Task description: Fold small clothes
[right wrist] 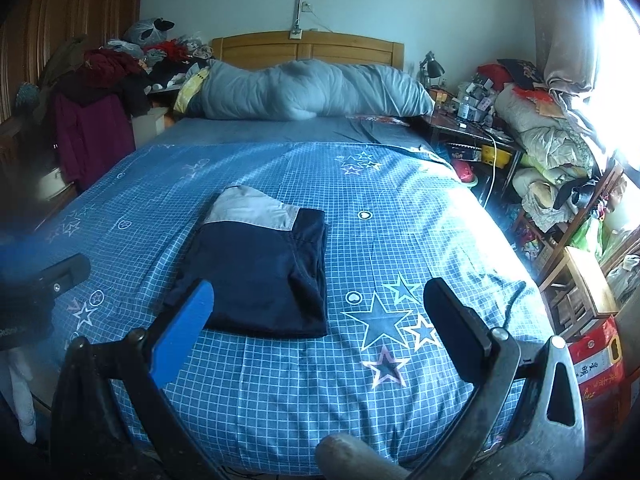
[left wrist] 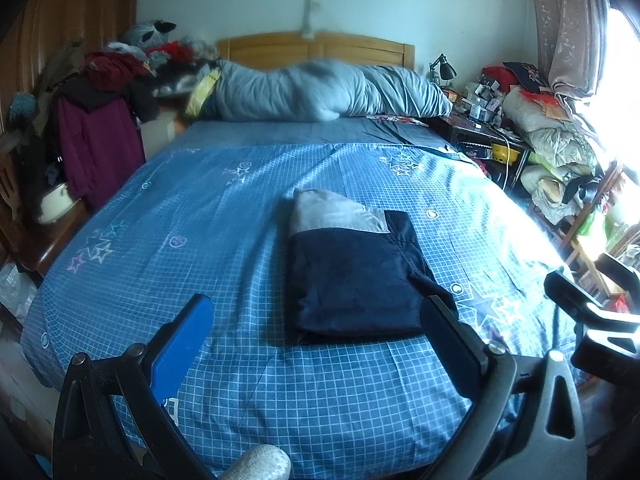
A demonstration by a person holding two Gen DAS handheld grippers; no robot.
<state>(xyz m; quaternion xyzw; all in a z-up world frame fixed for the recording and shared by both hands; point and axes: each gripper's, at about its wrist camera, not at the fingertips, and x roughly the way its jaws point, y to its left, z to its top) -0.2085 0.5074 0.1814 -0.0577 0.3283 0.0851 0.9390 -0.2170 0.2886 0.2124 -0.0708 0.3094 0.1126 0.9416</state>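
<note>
A small navy garment with a grey top part lies folded into a flat rectangle on the blue checked bed sheet. In the right wrist view the same folded garment sits left of centre. My left gripper hovers open above the bed's near end, its right finger just in front of the garment's near right corner. My right gripper is open too, held above the sheet to the right of the garment, holding nothing. The right gripper's body shows at the left wrist view's right edge.
A grey rolled duvet lies along the wooden headboard. Clothes are piled on furniture at the left. At the right stand a cluttered bedside table, stacked bedding, a wooden stool and a red box.
</note>
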